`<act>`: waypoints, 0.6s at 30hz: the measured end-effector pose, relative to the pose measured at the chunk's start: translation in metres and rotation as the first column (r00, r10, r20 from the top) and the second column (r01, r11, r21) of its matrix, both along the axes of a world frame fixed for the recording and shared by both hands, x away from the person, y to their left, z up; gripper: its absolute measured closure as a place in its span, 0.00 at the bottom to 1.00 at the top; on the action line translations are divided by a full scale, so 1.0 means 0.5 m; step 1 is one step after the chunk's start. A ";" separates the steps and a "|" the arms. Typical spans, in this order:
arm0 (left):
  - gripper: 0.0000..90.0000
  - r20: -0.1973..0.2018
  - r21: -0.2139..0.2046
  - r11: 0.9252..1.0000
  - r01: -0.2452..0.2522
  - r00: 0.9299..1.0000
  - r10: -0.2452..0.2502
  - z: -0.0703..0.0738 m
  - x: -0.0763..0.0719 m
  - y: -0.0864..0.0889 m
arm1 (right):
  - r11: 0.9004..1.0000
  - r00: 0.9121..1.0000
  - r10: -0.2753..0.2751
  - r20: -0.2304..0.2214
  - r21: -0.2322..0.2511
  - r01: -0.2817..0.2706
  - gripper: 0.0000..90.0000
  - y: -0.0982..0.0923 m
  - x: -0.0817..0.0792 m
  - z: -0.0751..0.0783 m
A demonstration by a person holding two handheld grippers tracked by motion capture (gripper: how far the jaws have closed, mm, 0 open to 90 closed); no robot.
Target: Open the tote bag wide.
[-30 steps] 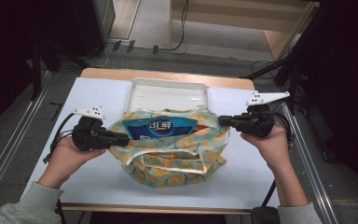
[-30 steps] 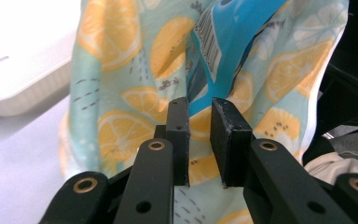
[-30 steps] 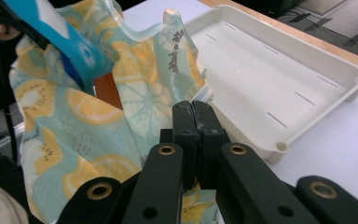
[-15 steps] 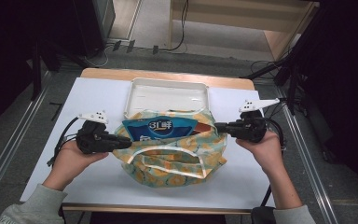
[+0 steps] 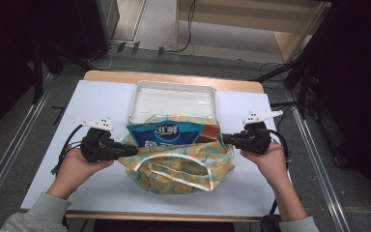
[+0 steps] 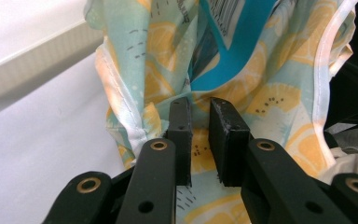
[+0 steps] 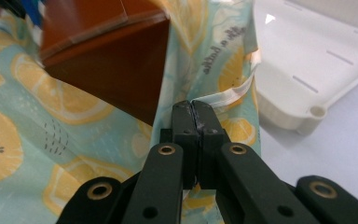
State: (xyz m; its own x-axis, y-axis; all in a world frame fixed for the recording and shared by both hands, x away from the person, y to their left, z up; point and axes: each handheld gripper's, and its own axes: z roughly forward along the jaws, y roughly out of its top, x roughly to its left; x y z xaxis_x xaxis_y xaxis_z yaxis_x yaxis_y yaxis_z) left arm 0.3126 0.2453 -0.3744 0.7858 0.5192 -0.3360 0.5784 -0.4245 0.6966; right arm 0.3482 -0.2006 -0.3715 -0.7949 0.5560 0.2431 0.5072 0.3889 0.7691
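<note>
Two grippers are holding a lemon-print cloth bag [image 5: 183, 162] by its opposite sides on a white table [image 5: 101, 96], seen from the high view. At the left, the left gripper [image 5: 130, 151] is lying nearly level in the person's left hand [image 5: 79, 164], pointing toward the bag's left edge. In the left gripper view its jaws are standing a little apart with a fold of the bag's cloth [image 6: 200, 149] passing between the pads [image 6: 226, 135]; whether the pads are actually pinching that fold I cannot tell, since a narrow gap is showing between them.

In the middle, the bag is sitting on the table with its mouth spread toward the person, its white-edged rim sagging at the front. A blue packet [image 5: 166, 135] with white lettering is sticking up out of the bag, and just to its right a brown box [image 7: 107, 60] is resting inside against the cloth. Just behind the bag, a white tray [image 5: 174, 94] is lying on the table, touching or nearly touching the bag's back edge.

At the right, the right gripper [image 5: 227, 139] is resting in the right hand [image 5: 268, 159], its jaws pressed fully together on the bag's right edge, clamping the cloth beside a white strap loop [image 7: 235, 91].
</note>
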 end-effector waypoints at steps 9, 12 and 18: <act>0.88 -0.012 -0.001 1.000 0.003 1.000 -0.003 -0.017 0.001 0.004 | 1.000 0.999 -0.012 -0.037 0.002 0.012 1.00 0.003 0.000 -0.052; 0.88 -0.026 0.003 1.000 0.006 1.000 -0.006 -0.031 0.001 0.006 | 1.000 0.999 -0.012 -0.037 0.018 0.013 1.00 0.001 -0.002 -0.063; 0.87 -0.057 -0.019 1.000 0.008 0.998 -0.009 -0.056 -0.001 0.007 | 1.000 0.998 -0.015 -0.062 0.019 0.017 1.00 -0.001 -0.004 -0.085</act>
State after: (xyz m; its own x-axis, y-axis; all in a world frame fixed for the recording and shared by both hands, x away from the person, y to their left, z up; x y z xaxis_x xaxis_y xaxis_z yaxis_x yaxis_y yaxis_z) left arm 0.3123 0.2489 -0.4025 0.7692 0.5058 -0.3905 0.6141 -0.4165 0.6703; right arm 0.3461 -0.2008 -0.4139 -0.7690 0.5631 0.3026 0.5600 0.3652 0.7437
